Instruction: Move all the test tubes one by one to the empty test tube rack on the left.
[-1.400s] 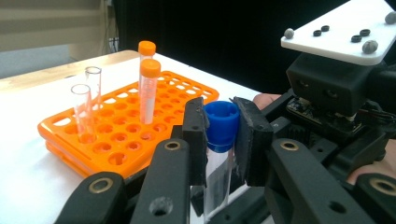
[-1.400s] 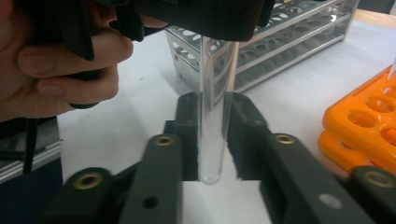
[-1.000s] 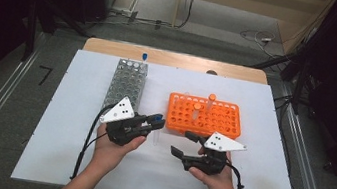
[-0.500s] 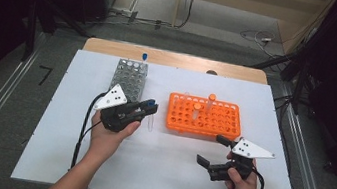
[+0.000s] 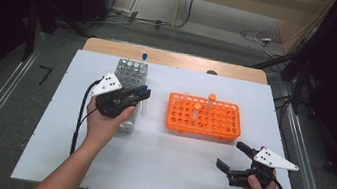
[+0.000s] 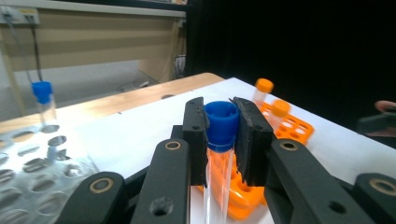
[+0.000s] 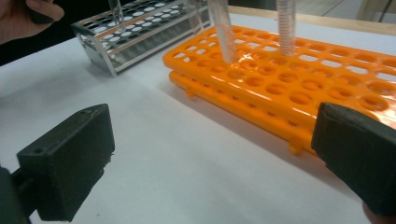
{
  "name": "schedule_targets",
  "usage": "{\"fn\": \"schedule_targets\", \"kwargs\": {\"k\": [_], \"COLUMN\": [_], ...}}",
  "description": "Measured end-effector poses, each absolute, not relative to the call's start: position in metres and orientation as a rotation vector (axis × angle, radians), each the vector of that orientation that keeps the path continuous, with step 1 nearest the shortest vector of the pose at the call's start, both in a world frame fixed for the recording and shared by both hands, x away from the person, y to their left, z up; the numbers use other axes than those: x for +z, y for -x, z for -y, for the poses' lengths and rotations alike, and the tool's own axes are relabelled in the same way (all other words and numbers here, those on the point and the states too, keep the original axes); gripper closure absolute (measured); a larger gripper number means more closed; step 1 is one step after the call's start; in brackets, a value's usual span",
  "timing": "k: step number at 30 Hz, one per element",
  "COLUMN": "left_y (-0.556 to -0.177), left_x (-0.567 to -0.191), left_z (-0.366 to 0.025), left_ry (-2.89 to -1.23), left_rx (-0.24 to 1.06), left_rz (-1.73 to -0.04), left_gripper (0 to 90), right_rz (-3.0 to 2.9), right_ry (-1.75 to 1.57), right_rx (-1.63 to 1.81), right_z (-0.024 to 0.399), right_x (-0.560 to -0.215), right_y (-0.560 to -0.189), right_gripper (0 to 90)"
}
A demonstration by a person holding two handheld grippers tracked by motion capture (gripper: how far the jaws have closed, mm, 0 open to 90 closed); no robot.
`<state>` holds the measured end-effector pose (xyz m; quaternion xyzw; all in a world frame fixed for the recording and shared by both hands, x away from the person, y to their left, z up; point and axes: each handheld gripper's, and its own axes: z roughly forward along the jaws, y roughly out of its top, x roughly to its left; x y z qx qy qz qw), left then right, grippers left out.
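Note:
My left gripper (image 5: 140, 95) is shut on the blue cap of a clear tube (image 5: 144, 109), which hangs upright beside the right edge of the metal rack (image 5: 132, 71). In the left gripper view both pads clamp the blue cap (image 6: 222, 119). The orange rack (image 5: 212, 124) lies mid-table with two orange-capped tubes (image 5: 212, 98) standing in it. My right gripper (image 5: 231, 155) is near the front right, in front of the orange rack. Its jaws have just been opening and stand wide apart, with nothing between the pads (image 7: 70, 158).
Another blue-capped tube (image 5: 145, 56) stands in the far end of the metal rack. The white mat (image 5: 169, 175) covers the table, with bare room along its front. The right gripper view looks across the orange rack (image 7: 299, 79) toward the metal rack (image 7: 140, 23).
The left gripper has carried the blue-capped tube back and left, up beside the metal rack. The right gripper has drawn away to the right and toward the front edge.

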<state>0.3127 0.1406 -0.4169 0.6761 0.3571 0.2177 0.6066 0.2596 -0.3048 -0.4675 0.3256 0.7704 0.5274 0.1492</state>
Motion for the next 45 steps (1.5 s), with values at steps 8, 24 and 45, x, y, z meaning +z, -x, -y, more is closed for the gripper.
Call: {"fn": "schedule_targets", "kwargs": {"k": [8,24,45], "left_y": [-0.336,-0.386,-0.443], "left_x": [-0.414,-0.403,-0.409], "left_z": [-0.148,-0.160,-0.167], "left_ry": [-1.542,-1.510,-1.429], "left_rx": [0.542,0.649,0.743], "left_rz": [-0.871,-0.947,-1.046], "left_gripper": [76.7,76.7,76.7], "right_rz": [-2.196,-2.197,-2.198], "right_ry": [-0.963,-0.995,-1.017], "right_rx": [1.483,1.475,1.480], "right_z": [0.321,0.324,0.326], "right_x": [-0.471,-0.477,-0.479], "right_y": [-0.260,-0.267,-0.270], "right_gripper": [0.0,0.0,0.0]}}
